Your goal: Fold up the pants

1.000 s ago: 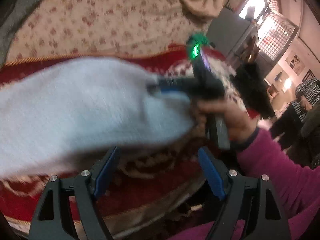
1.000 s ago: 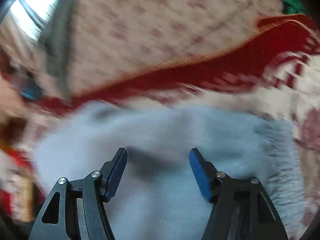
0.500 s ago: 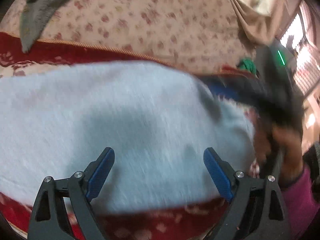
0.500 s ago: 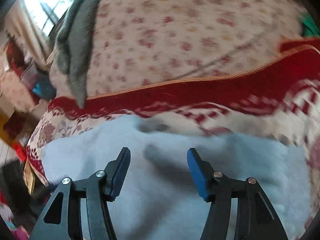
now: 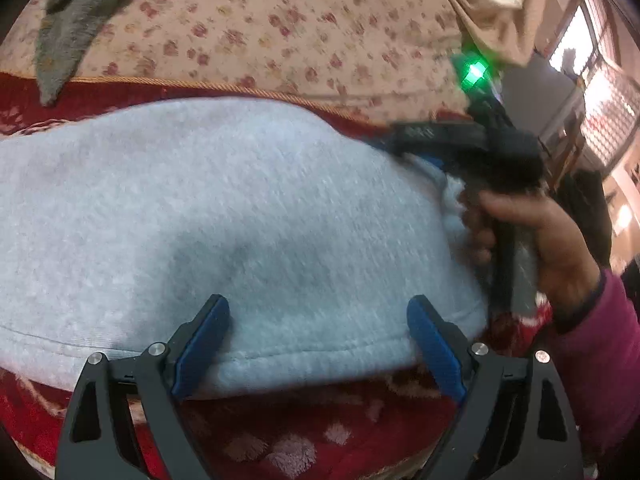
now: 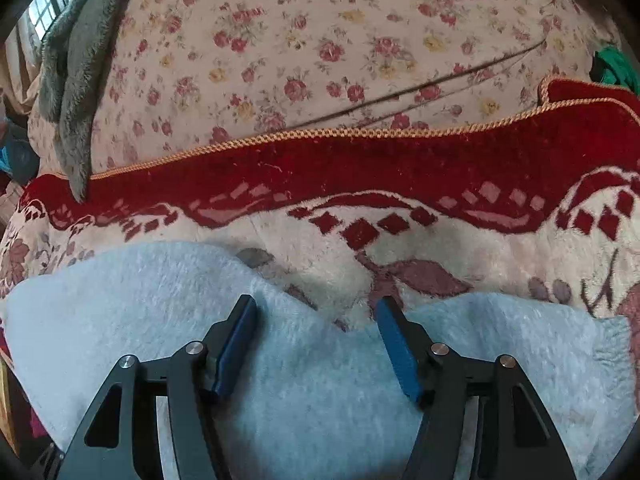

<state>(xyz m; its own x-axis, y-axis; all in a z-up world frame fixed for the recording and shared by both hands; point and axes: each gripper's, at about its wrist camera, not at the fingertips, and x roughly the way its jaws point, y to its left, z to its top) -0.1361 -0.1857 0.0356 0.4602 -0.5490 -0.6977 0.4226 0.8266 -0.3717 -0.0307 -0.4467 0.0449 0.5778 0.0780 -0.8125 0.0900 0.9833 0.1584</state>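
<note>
The pale grey-blue fleece pants (image 5: 224, 224) lie spread over a red and cream patterned plush blanket (image 6: 400, 172), which covers a bed beneath a cream sheet printed with small red roses (image 6: 320, 40). A dark grey furry cloth (image 6: 76, 64) hangs over the far left of the floral sheet.

In the left wrist view, the left gripper (image 5: 318, 344) has its two blue-padded fingers (image 5: 200, 348) set wide apart, with the stitched hem of the pants lying between them. The fingers sit at that near edge of the fabric, but the view does not make clear whether they press on it; nothing is clamped. To the right, the right gripper (image 5: 404, 140), black with a green light on top, reaches in over the far right corner of the pants, held by the person's right hand (image 5: 532, 236) in a magenta sleeve (image 5: 600, 364). Motion blur hides how its fingers stand there.

The right wrist view settles it: the right gripper (image 6: 316, 340) has its fingers (image 6: 236, 344) parted, with nothing pinched between them. They hover over or rest on the fleece where the far edge dips into a notch and the blanket shows through. Contact cannot be confirmed.
</note>
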